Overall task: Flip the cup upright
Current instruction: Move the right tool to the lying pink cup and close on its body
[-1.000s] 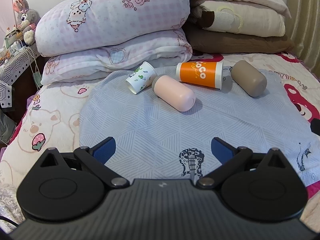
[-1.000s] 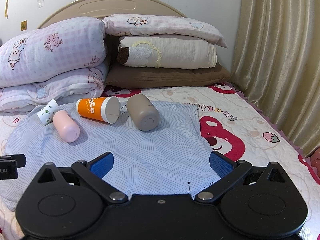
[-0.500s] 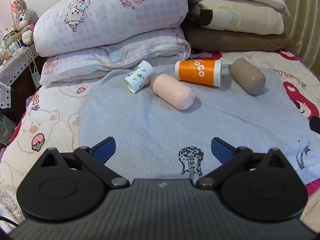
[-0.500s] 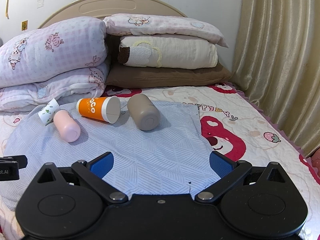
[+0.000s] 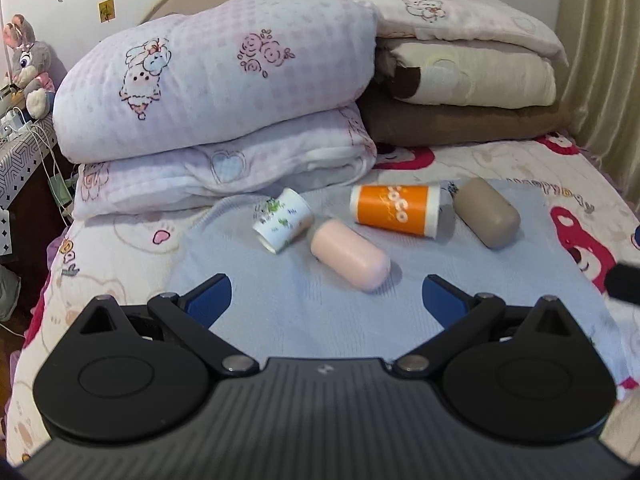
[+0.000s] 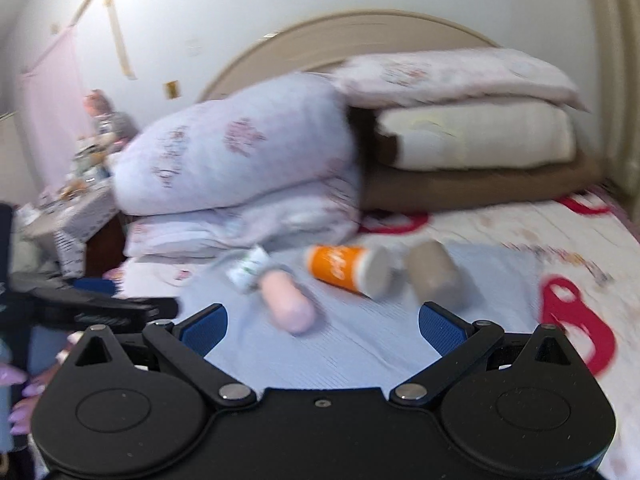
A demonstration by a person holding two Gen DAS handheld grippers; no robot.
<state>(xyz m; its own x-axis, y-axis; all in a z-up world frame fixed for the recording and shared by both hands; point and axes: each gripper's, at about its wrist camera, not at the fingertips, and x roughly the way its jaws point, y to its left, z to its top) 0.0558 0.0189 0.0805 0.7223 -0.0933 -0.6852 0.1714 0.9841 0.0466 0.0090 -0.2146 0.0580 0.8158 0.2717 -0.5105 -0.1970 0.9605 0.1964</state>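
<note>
Several cups lie on their sides on a pale blue cloth (image 5: pixel 304 316) on the bed. From left: a white cup with green leaves (image 5: pixel 282 219), a pink cup (image 5: pixel 350 259), an orange paper cup (image 5: pixel 396 210) and a taupe cup (image 5: pixel 486 212). My left gripper (image 5: pixel 326 298) is open and empty, a short way in front of the pink cup. My right gripper (image 6: pixel 323 324) is open and empty. Its blurred view shows the pink cup (image 6: pixel 287 300), the orange cup (image 6: pixel 346 266) and the taupe cup (image 6: pixel 436 278) ahead.
Stacked pink-and-white quilts (image 5: pixel 216 112) and folded cream and brown bedding (image 5: pixel 464 100) sit just behind the cups. A bedside table with a plush toy (image 5: pixel 26 60) stands at the left. A curtain (image 5: pixel 612 64) hangs at the right. The left gripper's body (image 6: pixel 92 312) shows at the left of the right wrist view.
Both grippers have moved forward toward the cups. The right gripper has swung left fast, blurring its view. The cups have not moved. Both pairs of jaws stay open.
</note>
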